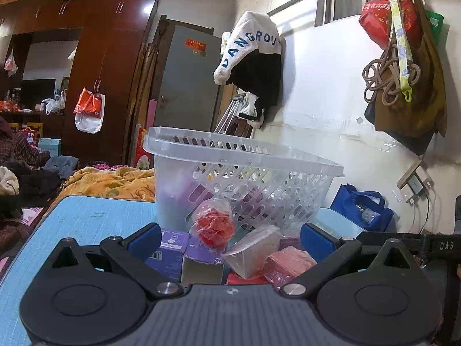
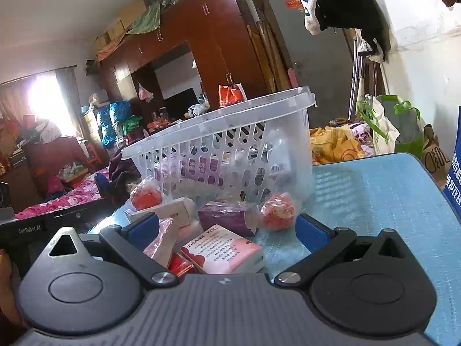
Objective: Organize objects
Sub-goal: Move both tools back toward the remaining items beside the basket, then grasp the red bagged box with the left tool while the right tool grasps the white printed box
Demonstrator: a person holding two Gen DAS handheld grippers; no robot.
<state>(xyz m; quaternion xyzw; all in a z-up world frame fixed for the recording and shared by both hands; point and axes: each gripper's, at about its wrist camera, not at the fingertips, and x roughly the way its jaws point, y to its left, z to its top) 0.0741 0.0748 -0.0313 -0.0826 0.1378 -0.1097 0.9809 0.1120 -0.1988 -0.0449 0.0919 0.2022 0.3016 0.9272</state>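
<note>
Clear plastic basket (image 2: 219, 132) stands on the blue table (image 2: 389, 196), loose packets heaped at its foot. My left gripper (image 1: 229, 238) and right gripper (image 2: 227, 230) both gape, holding nothing. Risk: crinkly red bagged sweet (image 2: 278, 210) may slip the pads, or nudge the light basket.

From my feed, both views are sharp but bowed at the edges. A window (image 2: 49, 98) blows out white at left; the wardrobe (image 1: 115, 43) shows glare.
</note>
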